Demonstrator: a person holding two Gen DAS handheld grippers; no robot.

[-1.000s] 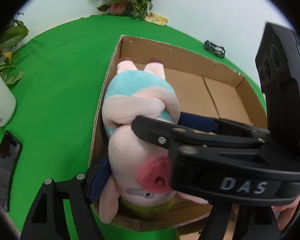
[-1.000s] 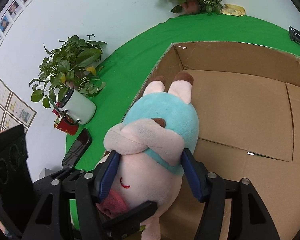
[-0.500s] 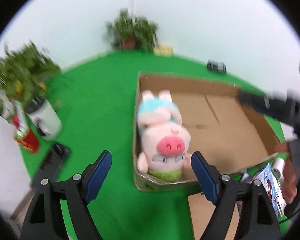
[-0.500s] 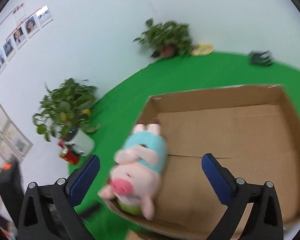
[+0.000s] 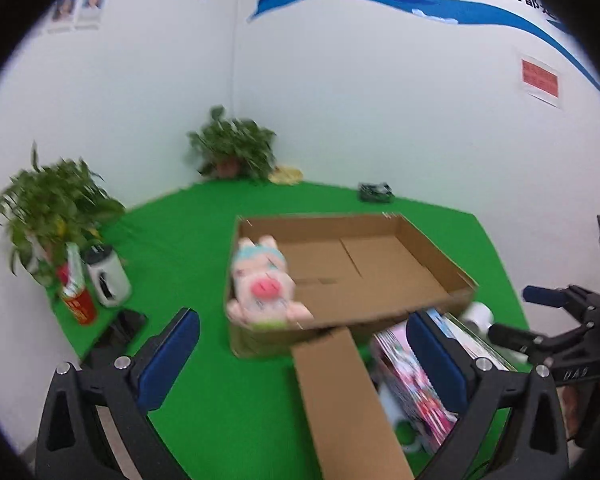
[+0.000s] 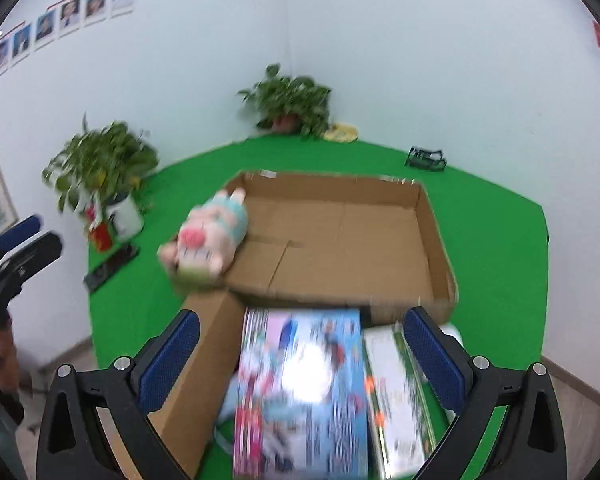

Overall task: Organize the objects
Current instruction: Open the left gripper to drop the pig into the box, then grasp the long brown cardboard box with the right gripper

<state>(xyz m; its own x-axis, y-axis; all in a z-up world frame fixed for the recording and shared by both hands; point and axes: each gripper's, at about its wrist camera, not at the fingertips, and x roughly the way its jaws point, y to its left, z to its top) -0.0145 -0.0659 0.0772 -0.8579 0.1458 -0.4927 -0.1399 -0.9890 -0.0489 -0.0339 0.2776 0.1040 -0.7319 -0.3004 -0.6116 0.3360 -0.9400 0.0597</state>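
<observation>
A pink plush pig in a light blue top lies in the near left corner of an open cardboard box on the green table. My left gripper hangs back above the table's near side, its jaws opening with nothing between them. In the right wrist view the pig rests against the box's left wall. My right gripper stands open and bare over a blue picture book. Each gripper shows in the other's view: the right gripper, the left gripper.
A loose cardboard flap and a pink picture book lie in front of the box. A green-and-white flat box lies by the blue book. Potted plants, a white jug, a red can and a black clip line the table's edges.
Both grippers let go of the pig, opened wide, and drew back and up from the box. The pig stays in the box's near left corner.
</observation>
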